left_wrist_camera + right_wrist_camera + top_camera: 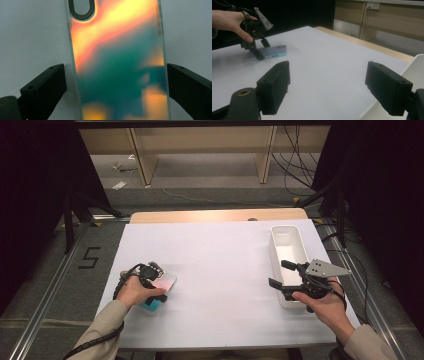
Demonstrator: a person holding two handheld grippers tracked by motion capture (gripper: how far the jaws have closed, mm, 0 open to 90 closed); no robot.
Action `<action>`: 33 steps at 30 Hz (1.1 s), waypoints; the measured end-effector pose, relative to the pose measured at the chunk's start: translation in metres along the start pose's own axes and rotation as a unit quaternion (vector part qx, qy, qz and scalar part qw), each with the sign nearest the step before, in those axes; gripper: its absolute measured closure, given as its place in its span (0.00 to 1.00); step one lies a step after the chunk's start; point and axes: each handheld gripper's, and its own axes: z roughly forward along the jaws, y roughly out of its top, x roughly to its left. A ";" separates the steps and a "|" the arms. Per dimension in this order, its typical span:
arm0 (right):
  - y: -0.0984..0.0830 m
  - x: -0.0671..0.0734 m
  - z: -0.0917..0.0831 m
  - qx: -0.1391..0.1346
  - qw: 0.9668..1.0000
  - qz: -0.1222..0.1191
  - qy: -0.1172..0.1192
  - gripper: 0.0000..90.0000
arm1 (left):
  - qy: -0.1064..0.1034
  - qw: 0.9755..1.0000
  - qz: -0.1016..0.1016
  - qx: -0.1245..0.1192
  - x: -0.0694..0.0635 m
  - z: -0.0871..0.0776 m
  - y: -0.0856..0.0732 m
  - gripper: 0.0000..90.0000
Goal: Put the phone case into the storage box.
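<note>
With its jaws spread either side of the iridescent phone case [117, 62], the left gripper [152, 281] should centre, then close gently; the right gripper [282, 276] gapes empty.

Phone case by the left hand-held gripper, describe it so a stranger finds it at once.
Start at the white-covered table and go to its near left side. There, a flat, glossy phone case swirled with orange, yellow and teal lies between the left hand-held gripper jaws. The plain white bin sits opposite.

White table [220, 270] — phone case [165, 282], bin [290, 247]
</note>
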 end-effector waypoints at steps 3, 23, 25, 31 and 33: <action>0.000 0.000 0.000 0.000 1.000 0.000 0.000 0.23 | -0.001 1.000 -0.001 0.001 0.000 0.000 0.000 0.05; 0.000 0.000 0.000 0.002 1.000 0.000 0.001 0.23 | 0.000 1.000 -0.003 0.017 -0.004 -0.003 0.004 0.14; 0.000 0.000 0.000 0.002 1.000 0.001 0.001 0.23 | 0.002 1.000 -0.004 0.016 -0.005 -0.003 0.004 0.15; 0.000 0.000 0.000 0.001 1.000 0.000 0.001 0.23 | 0.003 1.000 -0.007 0.016 -0.005 -0.003 0.004 0.15; 0.000 0.000 0.000 0.001 1.000 0.000 0.001 0.23 | 0.002 1.000 -0.007 0.016 -0.004 -0.003 0.004 0.16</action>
